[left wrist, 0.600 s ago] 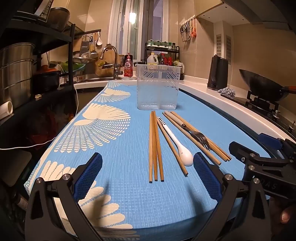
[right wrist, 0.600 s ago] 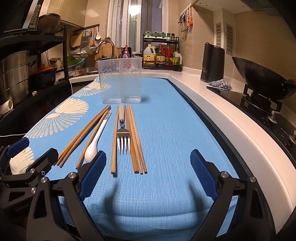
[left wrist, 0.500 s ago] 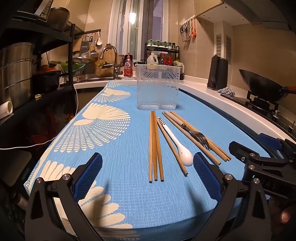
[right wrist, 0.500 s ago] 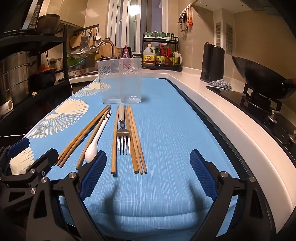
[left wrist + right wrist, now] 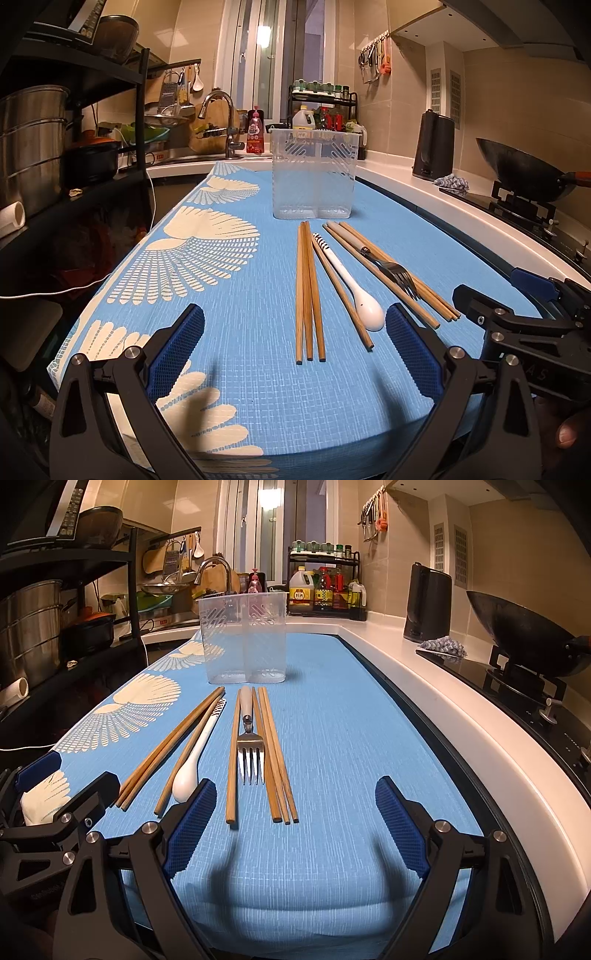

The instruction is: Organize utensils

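Nothing is gripped yet by the spread left tongs (image 5: 295, 347) and right tongs (image 5: 295, 812); chopsticks (image 5: 308, 291) must be pinched first for the holder (image 5: 314, 173).

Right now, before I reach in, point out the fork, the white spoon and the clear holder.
fork (image 5: 250, 755), right wrist view, on the metal head just above the tines.
white spoon (image 5: 370, 311), left wrist view, on the bowl end.
clear holder (image 5: 243, 646), right wrist view, on its front wall.

the left black plastic claw (image 5: 294, 345) and the right black plastic claw (image 5: 295, 821) are each showing ribbed blue pads, silver screws and angular struts.
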